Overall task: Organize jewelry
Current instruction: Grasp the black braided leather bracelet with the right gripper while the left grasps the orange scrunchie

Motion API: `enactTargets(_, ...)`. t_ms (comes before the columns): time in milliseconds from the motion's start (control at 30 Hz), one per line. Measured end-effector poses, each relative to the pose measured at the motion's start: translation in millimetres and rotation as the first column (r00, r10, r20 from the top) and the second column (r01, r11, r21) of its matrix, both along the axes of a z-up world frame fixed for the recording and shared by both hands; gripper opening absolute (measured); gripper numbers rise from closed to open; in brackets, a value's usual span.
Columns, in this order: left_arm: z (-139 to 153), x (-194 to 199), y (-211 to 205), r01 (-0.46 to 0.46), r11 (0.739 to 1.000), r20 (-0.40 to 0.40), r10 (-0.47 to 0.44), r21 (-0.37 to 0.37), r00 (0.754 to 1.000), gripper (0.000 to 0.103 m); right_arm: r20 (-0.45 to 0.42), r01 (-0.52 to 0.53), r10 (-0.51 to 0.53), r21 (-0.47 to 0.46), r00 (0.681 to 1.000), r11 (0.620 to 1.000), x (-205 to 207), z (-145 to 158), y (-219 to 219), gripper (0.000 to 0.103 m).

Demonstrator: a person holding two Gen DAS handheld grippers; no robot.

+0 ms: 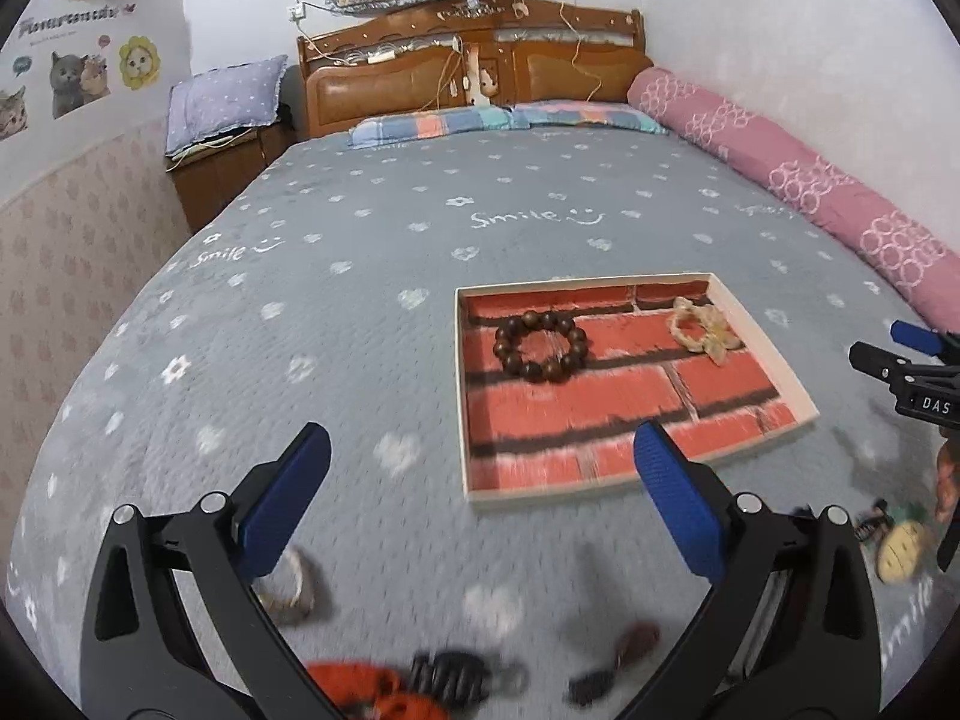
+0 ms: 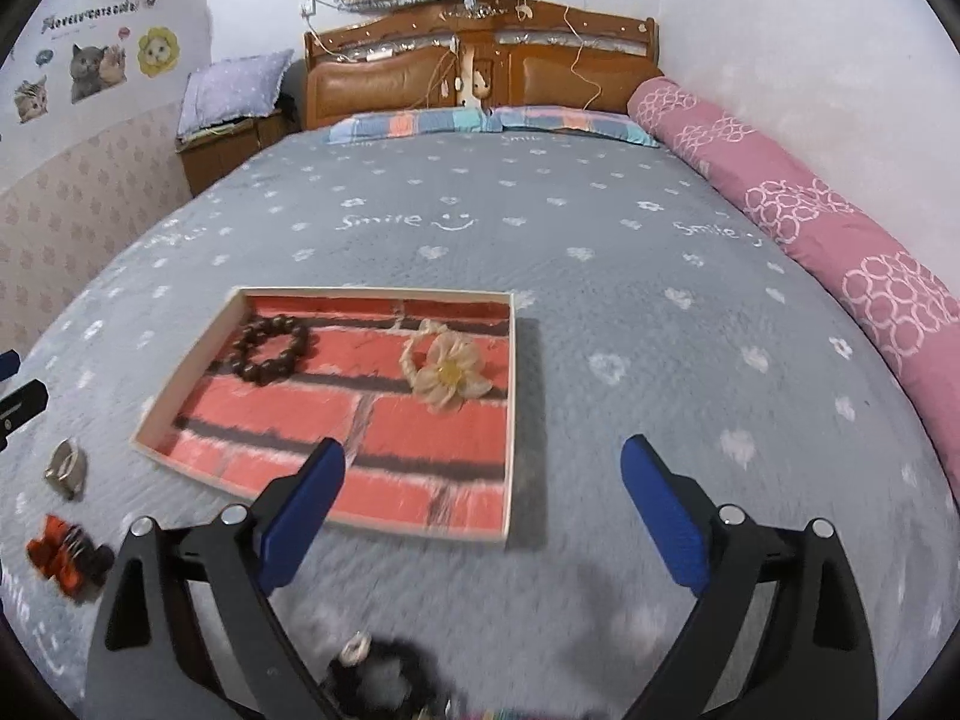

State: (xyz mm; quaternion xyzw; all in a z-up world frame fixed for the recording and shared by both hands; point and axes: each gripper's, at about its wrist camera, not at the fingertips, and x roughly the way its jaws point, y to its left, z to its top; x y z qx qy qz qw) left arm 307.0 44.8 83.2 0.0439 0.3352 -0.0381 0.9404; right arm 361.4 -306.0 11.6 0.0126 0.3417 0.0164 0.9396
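A shallow tray with a red brick pattern lies on the grey bedspread. In it are a dark wooden bead bracelet and a cream flower bracelet. My left gripper hovers open and empty before the tray's near left corner. Loose pieces lie close below it: a silver ring-like piece, a red and black clip and a yellow charm. In the right wrist view my right gripper is open and empty over the tray's near right part. The bead bracelet and flower bracelet show there too.
A pink bolster runs along the bed's right side by the wall. Plaid pillows and a wooden headboard stand at the far end. A nightstand is far left. A black fuzzy band lies under my right gripper.
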Motion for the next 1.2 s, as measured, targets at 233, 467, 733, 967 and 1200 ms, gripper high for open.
enactTargets(233,-8,-64,26,-0.024,1.0,0.027,0.024,-0.002,0.999,0.098,0.034,-0.007,0.007,-0.009,0.999,1.0,-67,-7,12,0.091)
enactTargets(467,-35,-104,48,-0.066,0.998,0.013,0.066,-0.008,0.998,0.098,0.053,0.034,-0.032,-0.033,0.998,0.999,-115,-22,24,0.091)
enactTargets(733,-67,-123,71,-0.087,0.996,-0.02,0.087,-0.003,0.996,0.098,0.04,0.033,-0.033,-0.013,0.999,0.999,-147,-43,53,0.091)
enactTargets(967,-89,-124,87,-0.097,0.995,-0.021,0.097,-0.01,0.995,0.098,-0.014,0.043,-0.042,0.041,0.999,0.998,-152,-70,79,0.091)
enactTargets(1200,-108,-118,99,-0.089,0.996,-0.05,0.088,-0.013,0.995,0.098,-0.058,0.031,-0.03,0.025,0.998,0.999,-148,-91,103,0.091)
